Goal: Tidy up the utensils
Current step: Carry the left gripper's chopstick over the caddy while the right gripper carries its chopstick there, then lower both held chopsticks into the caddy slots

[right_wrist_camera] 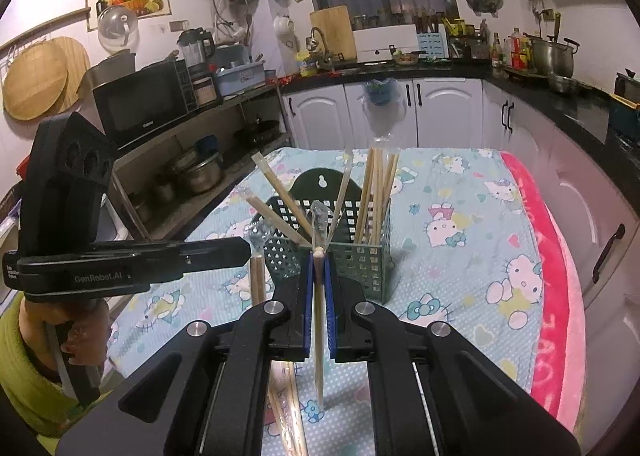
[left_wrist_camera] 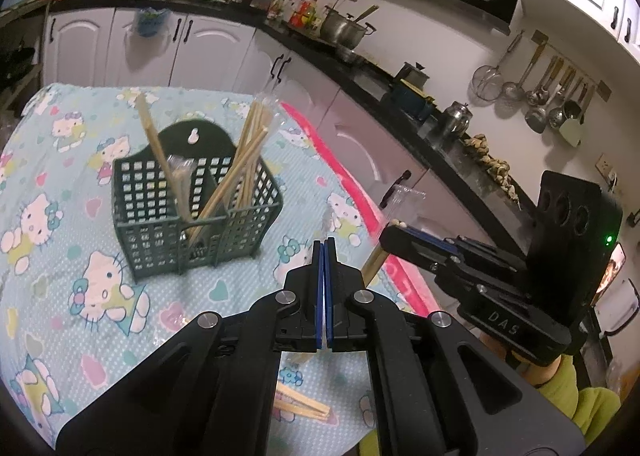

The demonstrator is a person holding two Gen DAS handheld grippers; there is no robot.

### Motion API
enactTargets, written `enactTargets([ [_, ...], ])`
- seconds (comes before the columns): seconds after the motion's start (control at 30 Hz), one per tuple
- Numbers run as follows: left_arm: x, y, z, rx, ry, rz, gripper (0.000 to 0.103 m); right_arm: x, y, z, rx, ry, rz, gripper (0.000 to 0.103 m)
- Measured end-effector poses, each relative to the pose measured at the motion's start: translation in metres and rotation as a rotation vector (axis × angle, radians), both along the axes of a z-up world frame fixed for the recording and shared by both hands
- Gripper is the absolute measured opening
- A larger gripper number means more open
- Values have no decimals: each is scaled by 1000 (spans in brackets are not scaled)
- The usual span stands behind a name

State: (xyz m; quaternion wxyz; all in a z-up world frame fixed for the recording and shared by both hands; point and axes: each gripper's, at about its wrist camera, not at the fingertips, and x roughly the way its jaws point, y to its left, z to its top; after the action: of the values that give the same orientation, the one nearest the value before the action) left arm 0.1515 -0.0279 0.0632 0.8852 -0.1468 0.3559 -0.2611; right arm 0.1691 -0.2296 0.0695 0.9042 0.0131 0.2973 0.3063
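Right gripper clamping a wrapped chopstick, left gripper closed empty, green basket holding chopsticks

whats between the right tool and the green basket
Nothing rests there: in the right wrist view the right tool, shut on wrapped chopsticks, faces the green basket across bare patterned tablecloth.

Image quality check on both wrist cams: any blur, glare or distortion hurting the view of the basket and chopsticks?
Left wrist: strong fisheye bending of the counter, dark vignette corners; green basket sharp. Right wrist: same warp; wrapped chopsticks clamped in the right gripper stay crisp, their clear wrapper tip glints slightly; no motion blur.
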Motion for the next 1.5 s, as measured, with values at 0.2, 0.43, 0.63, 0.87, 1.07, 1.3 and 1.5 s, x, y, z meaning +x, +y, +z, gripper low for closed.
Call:
enactTargets([
  [0.2,5,-3,13,-7,-24,-4,0,0,-6,10,25,-20,-15,6],
  [0.43,12,-5,33,-2,-67,-9,0,0,-16,22,56,-50,-44,6],
  [0.63,19,-4,55,-12,-111,5,0,6,-21,31,76,-63,-64,6],
  [0.87,31,6,78,-27,-161,46,0,14,-21,43,93,-86,-71,6],
  [1.07,44,13,95,-44,-190,72,0,20,-14,58,100,-117,-73,6],
  [1.3,59,24,119,-56,-225,102,0,32,-14,85,117,-164,-95,6],
  [1.5,70,37,139,-51,-264,147,0,43,-16,112,138,-214,-109,6],
])
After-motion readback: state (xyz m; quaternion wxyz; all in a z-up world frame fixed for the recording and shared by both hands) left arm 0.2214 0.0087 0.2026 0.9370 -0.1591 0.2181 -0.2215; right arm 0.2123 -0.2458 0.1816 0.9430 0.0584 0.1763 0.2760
